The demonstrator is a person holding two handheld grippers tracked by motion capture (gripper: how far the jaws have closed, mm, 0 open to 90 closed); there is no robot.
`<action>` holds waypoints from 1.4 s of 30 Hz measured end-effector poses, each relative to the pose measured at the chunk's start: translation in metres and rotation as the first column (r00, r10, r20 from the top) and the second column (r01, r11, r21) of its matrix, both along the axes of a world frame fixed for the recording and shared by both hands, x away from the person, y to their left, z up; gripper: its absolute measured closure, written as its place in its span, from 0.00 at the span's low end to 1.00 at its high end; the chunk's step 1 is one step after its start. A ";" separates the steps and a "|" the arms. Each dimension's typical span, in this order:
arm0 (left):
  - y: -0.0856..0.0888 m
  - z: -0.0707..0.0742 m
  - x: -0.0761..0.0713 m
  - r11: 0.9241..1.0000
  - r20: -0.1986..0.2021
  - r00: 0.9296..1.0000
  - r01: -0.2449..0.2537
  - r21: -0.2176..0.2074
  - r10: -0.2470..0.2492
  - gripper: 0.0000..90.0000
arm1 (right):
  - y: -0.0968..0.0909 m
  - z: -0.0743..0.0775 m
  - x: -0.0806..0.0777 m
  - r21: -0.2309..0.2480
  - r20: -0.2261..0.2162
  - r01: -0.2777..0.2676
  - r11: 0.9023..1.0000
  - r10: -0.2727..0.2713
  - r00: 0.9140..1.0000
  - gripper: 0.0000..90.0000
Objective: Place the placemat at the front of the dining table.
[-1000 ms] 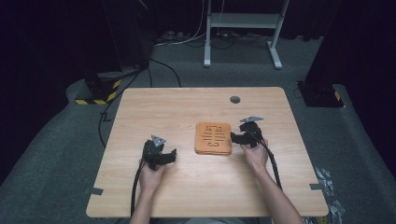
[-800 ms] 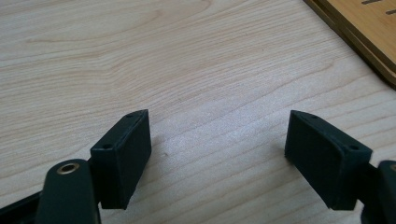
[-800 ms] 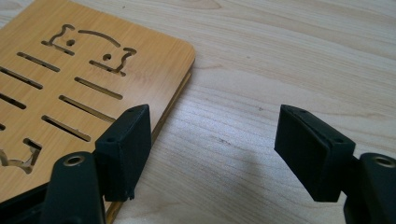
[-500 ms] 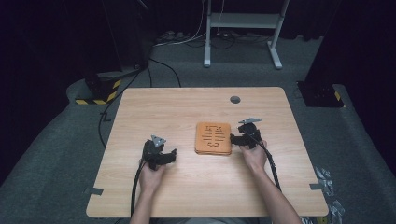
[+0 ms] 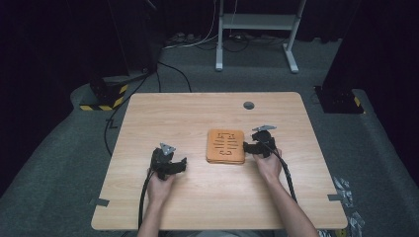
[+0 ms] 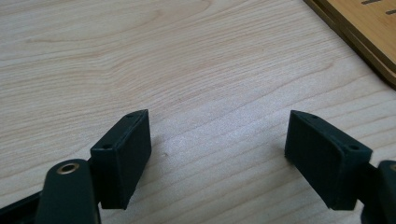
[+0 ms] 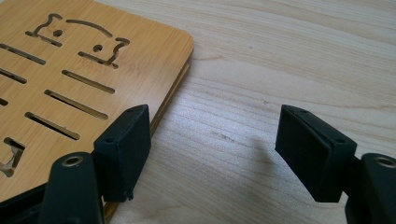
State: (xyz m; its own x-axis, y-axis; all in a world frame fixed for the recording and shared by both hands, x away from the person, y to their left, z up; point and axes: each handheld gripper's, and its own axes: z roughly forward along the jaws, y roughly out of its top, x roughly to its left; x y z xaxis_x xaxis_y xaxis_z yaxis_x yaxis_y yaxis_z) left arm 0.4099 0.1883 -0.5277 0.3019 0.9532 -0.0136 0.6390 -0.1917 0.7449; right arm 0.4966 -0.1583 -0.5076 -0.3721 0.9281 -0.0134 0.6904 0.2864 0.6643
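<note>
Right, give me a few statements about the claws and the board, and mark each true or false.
1. The board lies flat on the table. True.
2. The right claw is shut on the board. False: its jaws stand open, one by the board's edge, nothing gripped.
3. The left claw is open over bare table. True.
4. The board is plain, with no cut-outs. False: slots and shapes are cut through it.
5. The left claw touches the board. False: it sits apart, to the board's left in the high view.
</note>
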 end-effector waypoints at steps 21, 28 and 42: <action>0.000 0.000 0.000 1.000 0.000 1.000 0.000 0.000 0.000 0.25 | 0.003 0.000 0.000 0.017 0.012 -0.003 1.000 0.003 1.000 0.30; 0.000 0.000 0.000 1.000 0.000 1.000 0.000 0.000 0.000 0.25 | 0.005 -0.001 0.000 0.016 0.016 -0.006 1.000 0.006 1.000 0.30; 0.000 0.000 0.000 1.000 0.000 1.000 0.000 0.000 0.000 0.25 | 0.012 -0.001 -0.001 0.012 0.015 -0.027 1.000 0.026 1.000 0.30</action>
State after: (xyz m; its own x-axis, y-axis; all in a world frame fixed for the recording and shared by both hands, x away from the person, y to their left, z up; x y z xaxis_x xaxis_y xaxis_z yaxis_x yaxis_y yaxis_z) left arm 0.4099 0.1883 -0.5277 0.3021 0.9532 -0.0136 0.6390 -0.1919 0.7449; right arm 0.4957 -0.1459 -0.5082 -0.3963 0.9181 -0.0081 0.6725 0.2963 0.6782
